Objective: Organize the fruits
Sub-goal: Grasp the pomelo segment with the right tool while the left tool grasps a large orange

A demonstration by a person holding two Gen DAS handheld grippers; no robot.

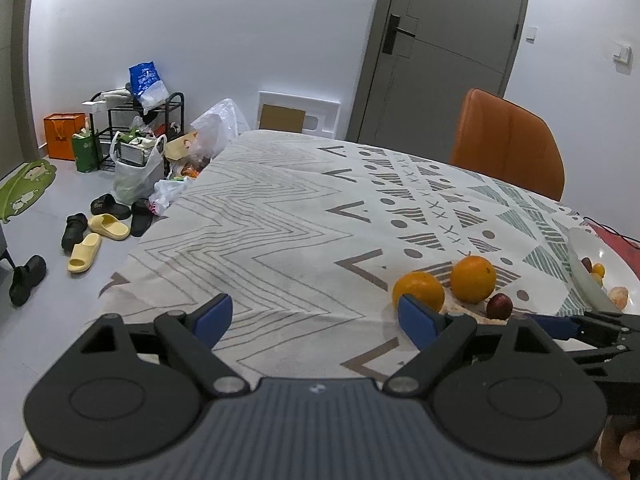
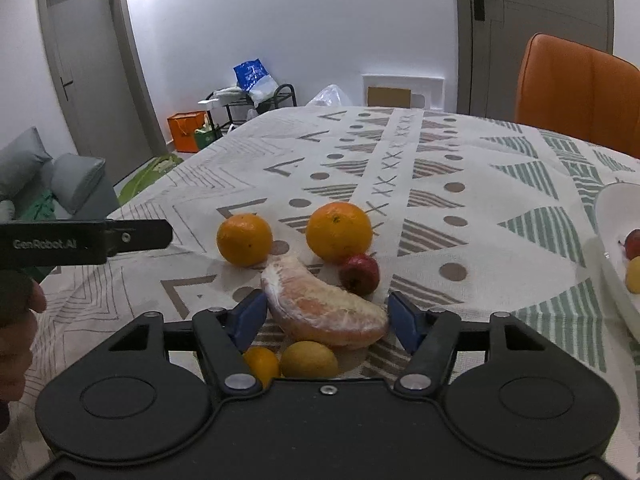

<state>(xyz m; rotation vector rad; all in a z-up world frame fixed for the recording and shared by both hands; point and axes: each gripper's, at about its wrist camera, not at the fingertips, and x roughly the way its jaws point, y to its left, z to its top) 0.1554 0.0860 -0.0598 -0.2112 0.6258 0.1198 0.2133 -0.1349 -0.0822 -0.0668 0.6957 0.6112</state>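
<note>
Left gripper (image 1: 314, 322): hanging idle over bare cloth, jaws spread wide, holding nothing.
Oranges (image 2: 244, 239): two sitting loose on the tablecloth (image 2: 460, 168).
Right gripper (image 2: 328, 316): jaws parted, straddling the pomelo segment (image 2: 324, 308), probably lining up a grasp.
Plate (image 2: 606, 216): standing at far right, receiving sorted fruit.

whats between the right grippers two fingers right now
A peeled pomelo segment lies on the tablecloth between the open right gripper's fingers, seen in the right wrist view.
</note>
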